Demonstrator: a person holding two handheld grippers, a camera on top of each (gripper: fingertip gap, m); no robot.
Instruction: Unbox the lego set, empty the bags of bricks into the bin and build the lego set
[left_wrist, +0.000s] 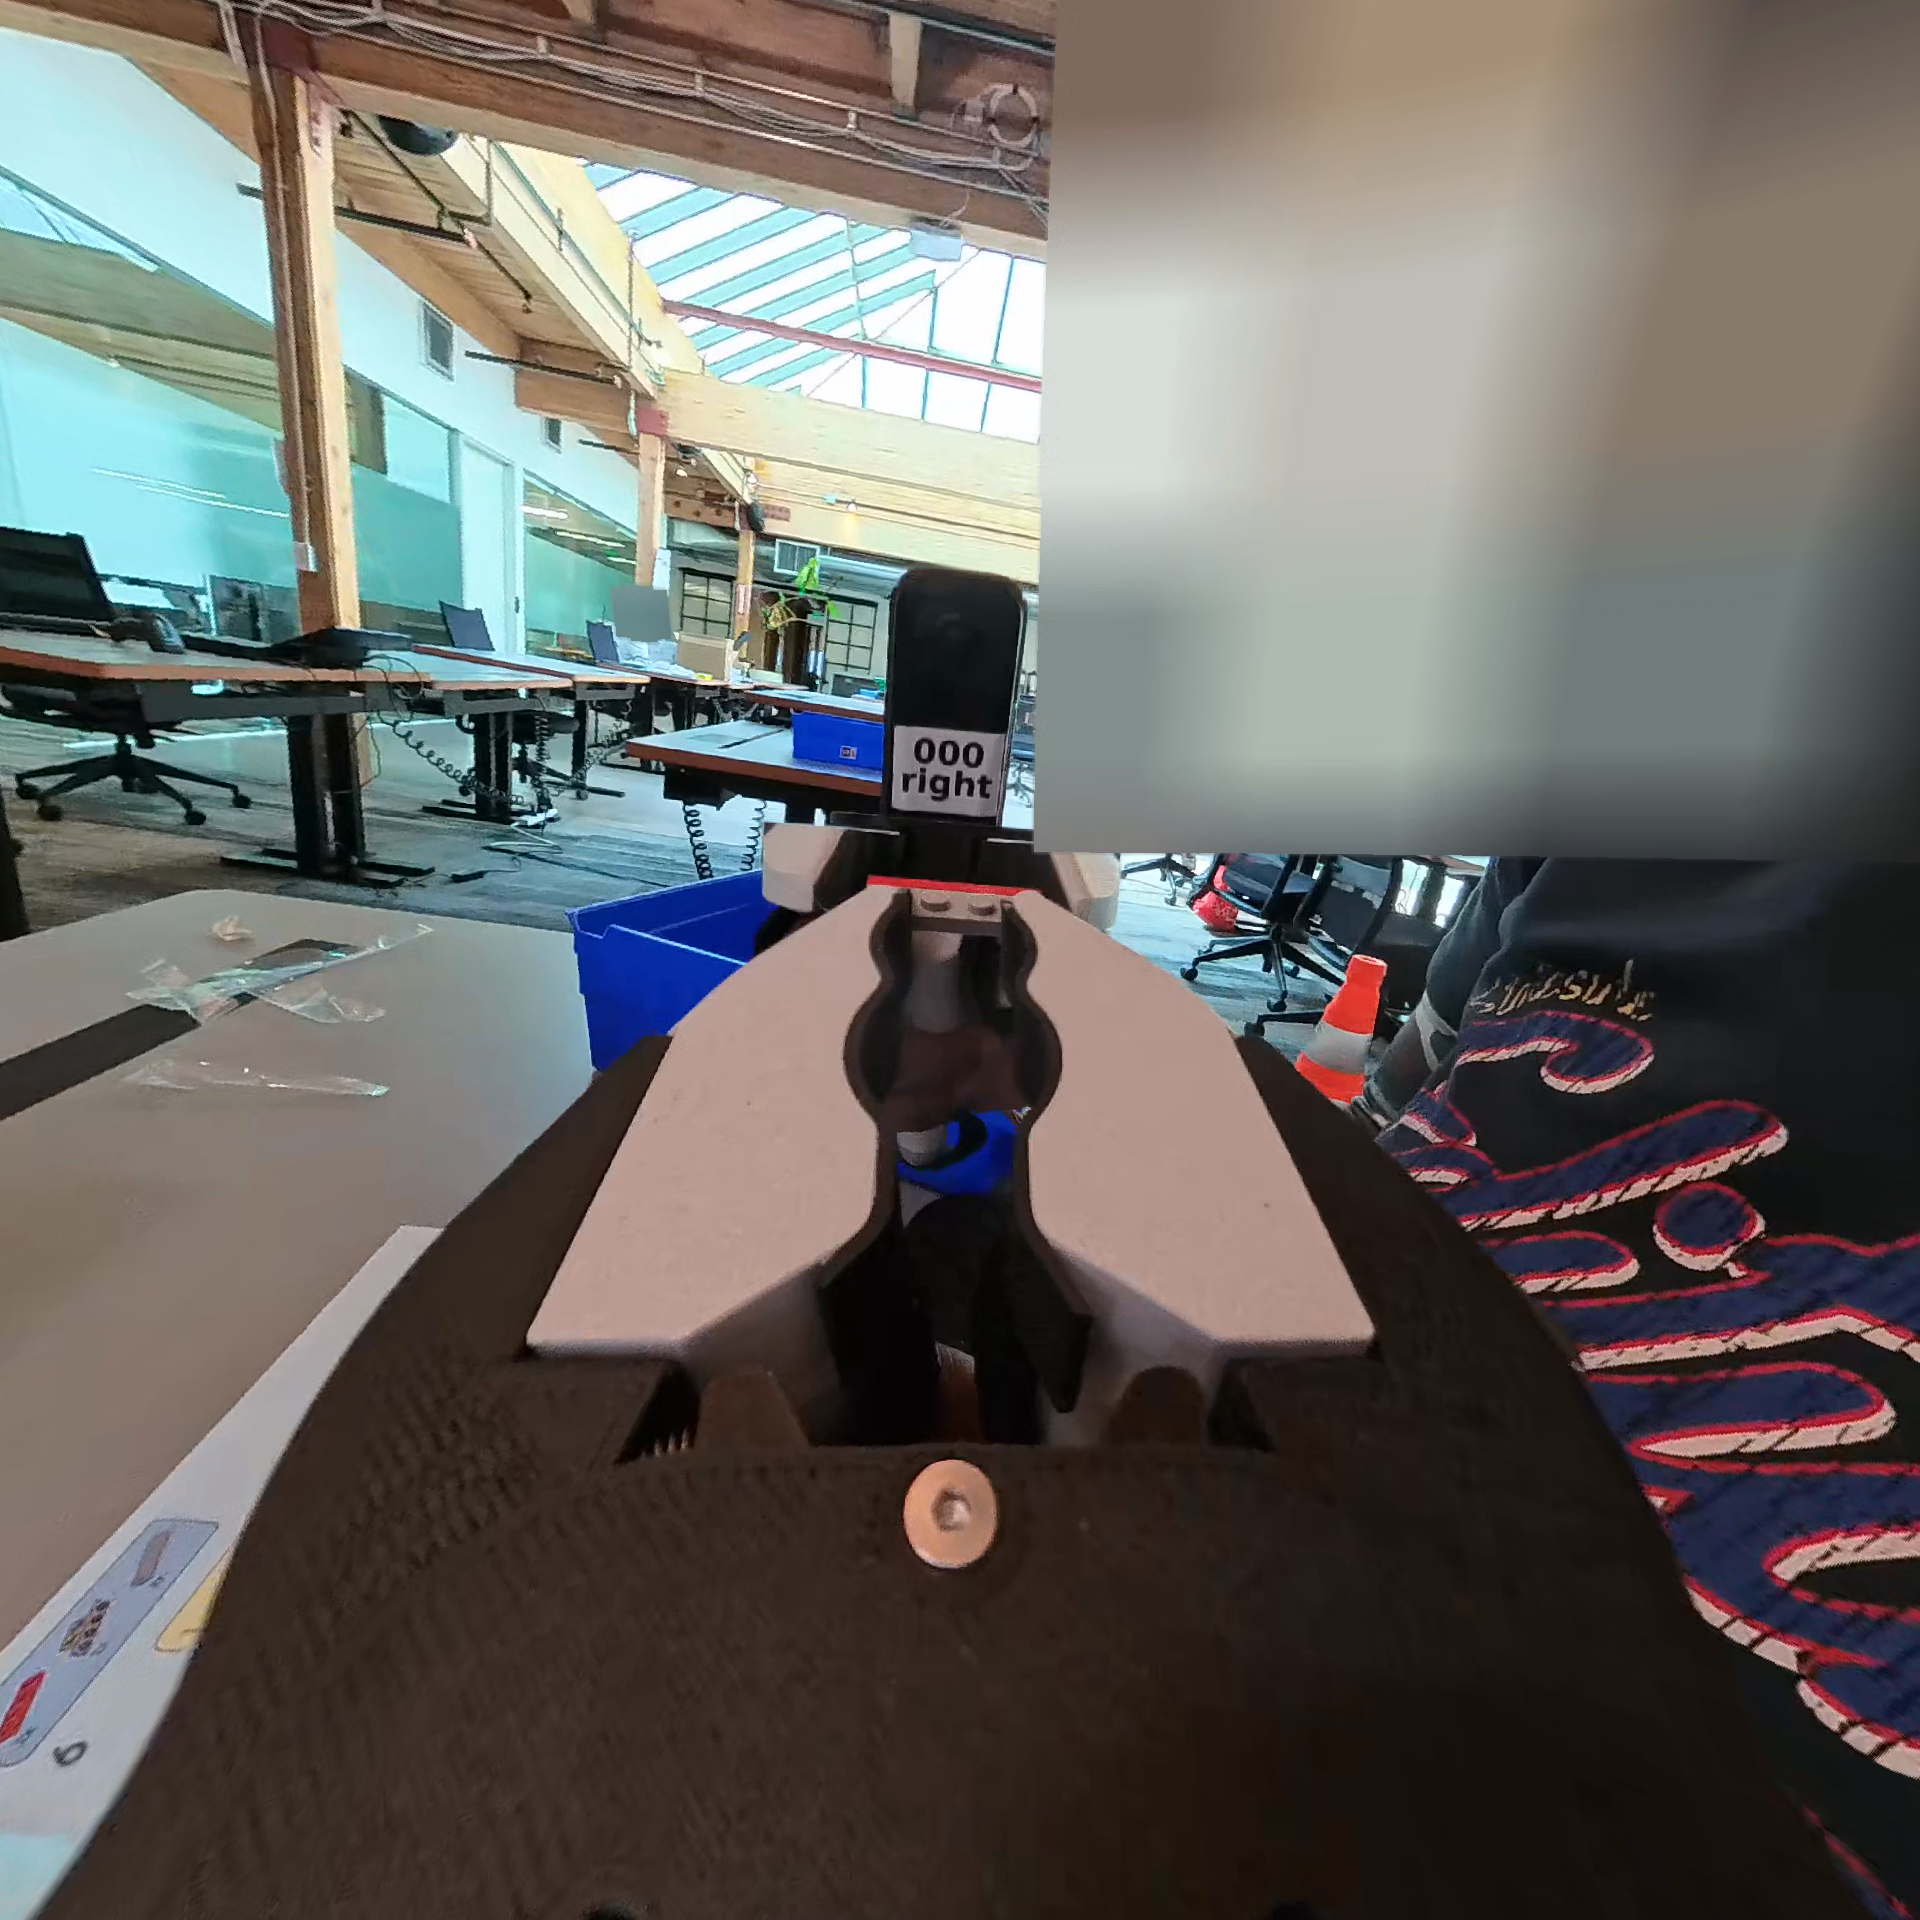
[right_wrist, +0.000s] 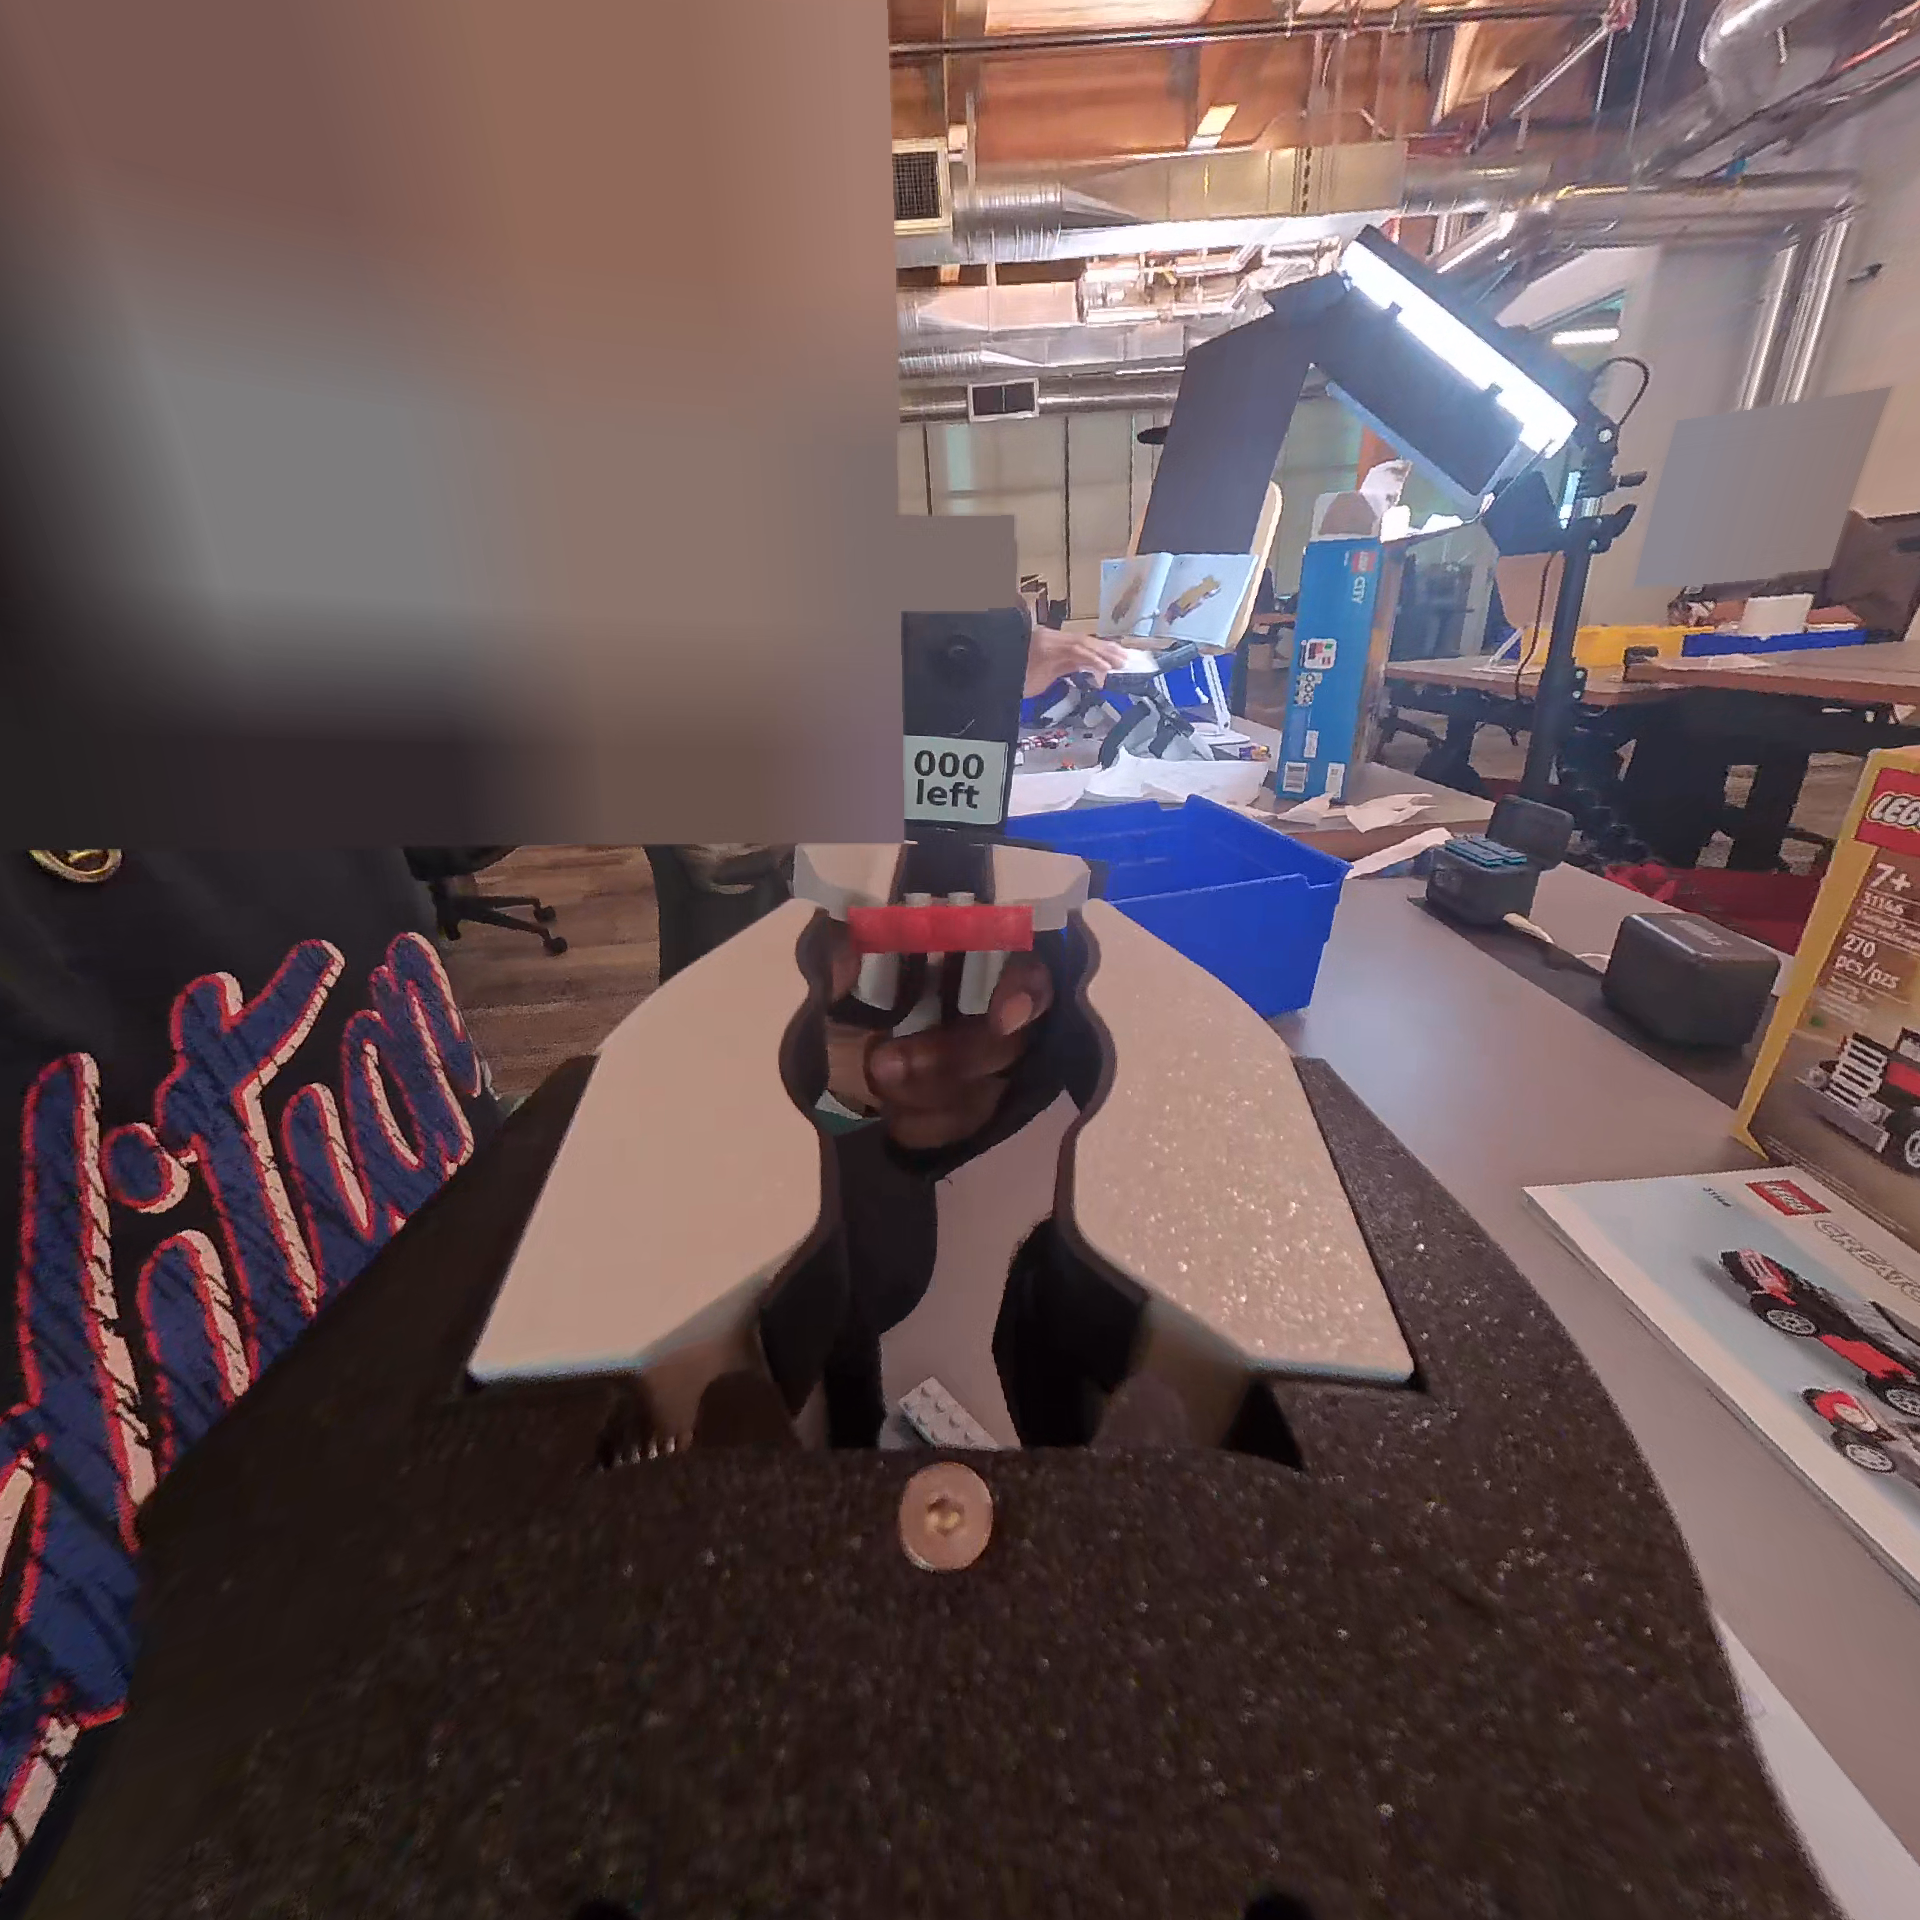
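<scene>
Both grippers are raised above the table and face each other tip to tip. My left gripper (left_wrist: 956, 914) is shut on a small grey studded plate (left_wrist: 956, 907). My right gripper (right_wrist: 940, 930) is shut on a flat red plate (right_wrist: 940, 928). The red plate shows as a thin red strip (left_wrist: 951, 883) just above the grey plate in the left wrist view. In the right wrist view the grey plate's studs (right_wrist: 940, 899) sit right above the red plate, and the two pieces touch or nearly touch. A hand behind the fingers holds the left gripper (right_wrist: 940, 883).
A blue bin (right_wrist: 1195, 883) stands on the table behind the grippers. The yellow lego box (right_wrist: 1849, 966) and an instruction booklet (right_wrist: 1766, 1330) lie at the right. Empty clear bags (left_wrist: 260, 977) lie at the left. A loose grey plate (right_wrist: 945, 1418) lies below. A person's dark sweatshirt (left_wrist: 1662, 1247) is close by. Less than 4 cm separates the two grippers' tips.
</scene>
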